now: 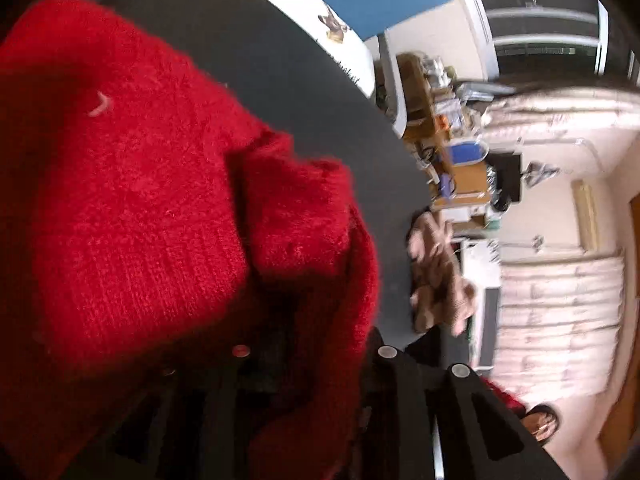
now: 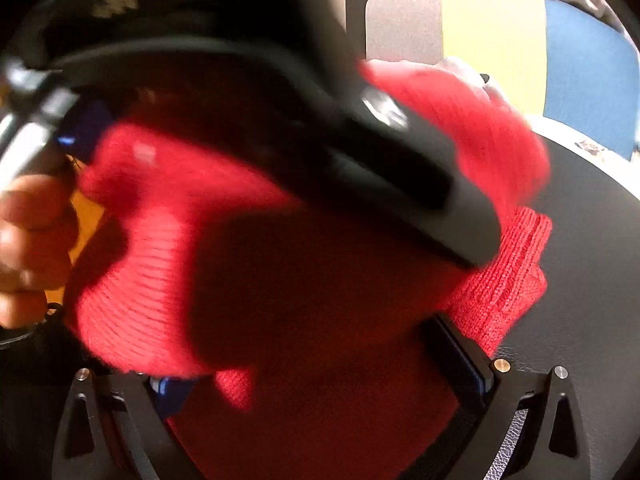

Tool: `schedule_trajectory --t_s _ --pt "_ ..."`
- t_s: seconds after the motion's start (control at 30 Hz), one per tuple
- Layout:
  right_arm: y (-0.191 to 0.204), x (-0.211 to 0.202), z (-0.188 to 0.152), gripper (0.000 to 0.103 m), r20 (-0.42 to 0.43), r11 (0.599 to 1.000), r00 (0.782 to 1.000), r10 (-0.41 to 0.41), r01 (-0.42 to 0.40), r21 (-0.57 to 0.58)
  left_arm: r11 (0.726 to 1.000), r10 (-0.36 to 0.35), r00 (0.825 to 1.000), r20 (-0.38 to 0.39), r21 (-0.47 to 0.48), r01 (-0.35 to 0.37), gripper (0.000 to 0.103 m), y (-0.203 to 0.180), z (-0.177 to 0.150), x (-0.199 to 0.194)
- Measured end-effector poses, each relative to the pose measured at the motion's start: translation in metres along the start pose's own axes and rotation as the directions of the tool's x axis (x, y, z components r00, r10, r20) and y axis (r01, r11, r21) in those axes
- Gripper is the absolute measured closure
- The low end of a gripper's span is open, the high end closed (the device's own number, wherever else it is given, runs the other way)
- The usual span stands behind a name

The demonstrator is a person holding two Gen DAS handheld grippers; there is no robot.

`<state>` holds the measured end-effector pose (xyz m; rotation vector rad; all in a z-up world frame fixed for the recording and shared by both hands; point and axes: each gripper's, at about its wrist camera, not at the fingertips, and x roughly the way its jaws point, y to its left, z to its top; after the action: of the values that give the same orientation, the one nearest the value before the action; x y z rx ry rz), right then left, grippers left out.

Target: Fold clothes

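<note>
A red knit sweater lies bunched on a dark round table. In the left wrist view my left gripper sits low over it. Its jaws are parted, and a loose fold of the sweater runs between them. In the right wrist view the sweater fills the middle, and its ribbed cuff rests on the table. My right gripper has its jaws wide apart with the sweater spread between them. The left gripper's black body crosses above, blurred.
A person's hand shows at the left edge. A brown cloth lies at the table's rim. Blue and yellow panels and a white table stand behind. A cluttered desk is further off.
</note>
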<state>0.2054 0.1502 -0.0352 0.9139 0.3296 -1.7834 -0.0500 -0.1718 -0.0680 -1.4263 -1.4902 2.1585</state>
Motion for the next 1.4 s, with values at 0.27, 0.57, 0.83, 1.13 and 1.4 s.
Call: schedule_trajectory --t_s 0.27,0.57,0.83,1.13,1.4 --pt "0.008 -0.012 -0.002 0.000 0.002 0.997 0.997 -0.075 0.075 0.014 0.963 -0.199 0.979 0.041 0.196 0.187 0.070 -0.022 -0.009 -0.080" --pt "0.035 -0.073 -0.060 0.000 -0.086 0.972 0.975 -0.207 0.215 0.098 0.950 0.068 0.954 0.291 0.274 -0.151 0.069 0.057 -0.036 -0.147" --pt "0.063 -0.134 -0.045 0.000 0.140 0.975 0.988 0.062 -0.090 0.201 0.924 0.077 0.937 0.340 0.329 -0.196 0.069 0.095 -0.078 -0.160" --pt "0.052 -0.038 0.005 0.000 -0.044 0.962 0.978 0.203 -0.191 0.196 0.841 0.056 0.950 0.306 0.499 -0.210 0.069 0.082 -0.103 -0.149" --pt "0.051 -0.038 -0.032 0.000 -0.250 0.886 0.870 0.425 -0.342 0.314 0.794 0.097 0.965 0.243 0.566 -0.223 0.069 0.086 -0.106 -0.134"
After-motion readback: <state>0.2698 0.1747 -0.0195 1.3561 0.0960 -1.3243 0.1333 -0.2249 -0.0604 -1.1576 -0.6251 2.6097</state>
